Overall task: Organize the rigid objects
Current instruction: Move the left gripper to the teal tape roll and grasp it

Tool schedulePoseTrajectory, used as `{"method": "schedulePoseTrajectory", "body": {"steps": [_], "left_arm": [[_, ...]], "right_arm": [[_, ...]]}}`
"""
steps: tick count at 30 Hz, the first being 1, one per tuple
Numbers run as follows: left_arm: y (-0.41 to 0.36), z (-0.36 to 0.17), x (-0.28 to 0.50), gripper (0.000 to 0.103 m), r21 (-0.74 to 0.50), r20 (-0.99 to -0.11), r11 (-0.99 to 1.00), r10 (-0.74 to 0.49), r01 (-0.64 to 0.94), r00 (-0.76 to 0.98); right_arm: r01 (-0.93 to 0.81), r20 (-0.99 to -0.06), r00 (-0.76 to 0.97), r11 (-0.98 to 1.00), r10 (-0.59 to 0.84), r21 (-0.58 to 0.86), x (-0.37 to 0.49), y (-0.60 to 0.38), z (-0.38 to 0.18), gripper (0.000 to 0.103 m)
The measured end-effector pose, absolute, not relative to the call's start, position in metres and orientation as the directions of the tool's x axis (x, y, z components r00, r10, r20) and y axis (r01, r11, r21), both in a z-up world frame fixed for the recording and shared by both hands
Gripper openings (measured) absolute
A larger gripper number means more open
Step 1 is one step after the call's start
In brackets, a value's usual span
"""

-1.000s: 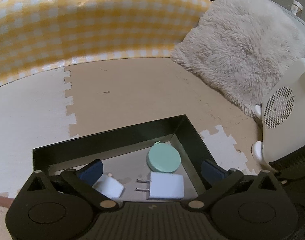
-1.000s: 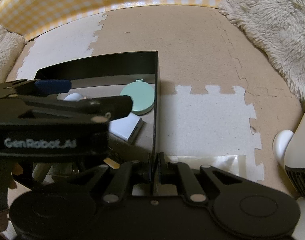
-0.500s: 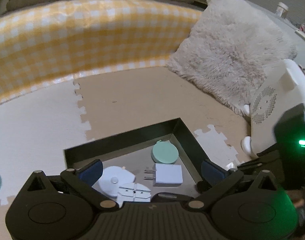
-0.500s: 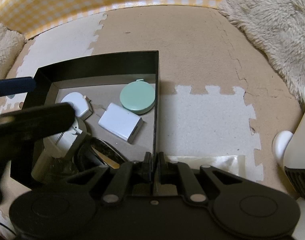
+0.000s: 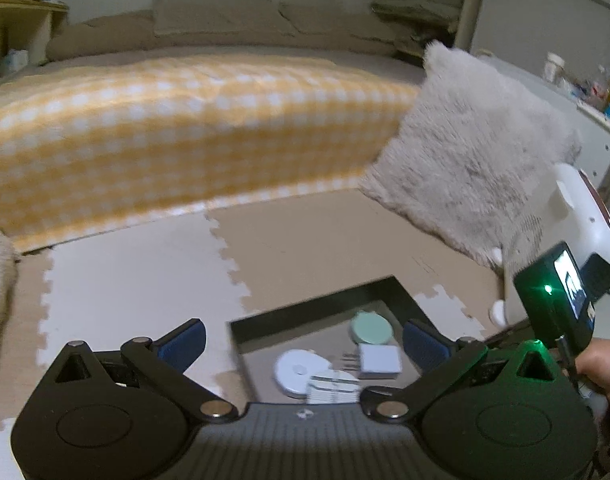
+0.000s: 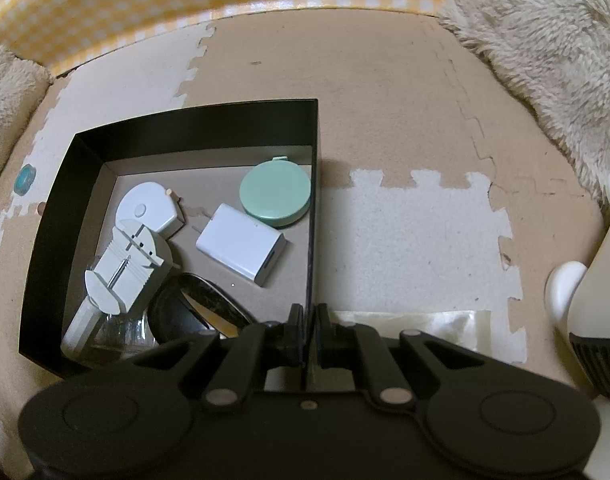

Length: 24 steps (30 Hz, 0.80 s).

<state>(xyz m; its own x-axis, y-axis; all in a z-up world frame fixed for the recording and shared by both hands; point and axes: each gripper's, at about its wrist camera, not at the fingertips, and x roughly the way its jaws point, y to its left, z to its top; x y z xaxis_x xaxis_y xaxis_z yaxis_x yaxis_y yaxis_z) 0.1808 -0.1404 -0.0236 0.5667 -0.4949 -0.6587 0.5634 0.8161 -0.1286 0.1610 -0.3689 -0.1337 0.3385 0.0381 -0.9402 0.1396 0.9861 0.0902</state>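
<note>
5 items are already gathered in the black box (image 6: 193,126): mint round case (image 6: 275,194) at its far right corner, white charger (image 6: 241,244), white tools, a dark item. 1 small teal ring (image 6: 25,178) is left outside on the foam mat (image 6: 405,240). The right gripper (image 6: 308,320) is clamped on the box's right wall; the left gripper (image 5: 301,340) is spread, empty. A gingham-covered bed (image 5: 177,132) is seen behind.

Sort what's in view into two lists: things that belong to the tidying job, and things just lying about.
Part of the job:
- black box, its right wall pinched by the right gripper
- mint round case
- white charger
- white round gadget
- ridged white tool
- left gripper, open and empty

Just lying about:
- furry cushion
- white heater
- checked yellow cover
- small teal ring, outside the box; possibly unsorted
</note>
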Motion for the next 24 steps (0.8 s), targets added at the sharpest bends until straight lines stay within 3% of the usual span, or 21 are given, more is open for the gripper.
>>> {"method": "schedulePoseTrajectory", "body": {"steps": [12,19,24], "left_arm": [[-0.05,-0.025,0.214,0.103,-0.058,-0.614,0.923,-0.333,0.38,0.716],[-0.003,-0.041,0.245,0.103,-0.047,-0.636,0.972,-0.207,0.23,0.743],[0.011,-0.062,0.257,0.103,-0.064,-0.66,0.976,-0.197,0.207,0.725]], "right_arm": [[0.143,-0.952,0.299,0.984,0.06,0.106,0.163,-0.37,-0.145,0.007],[0.127,-0.951,0.303,0.987,0.053,0.095,0.162,-0.368,-0.147,0.007],[0.13,-0.95,0.309,0.987,0.05,0.094,0.162,-0.368,-0.148,0.007]]}}
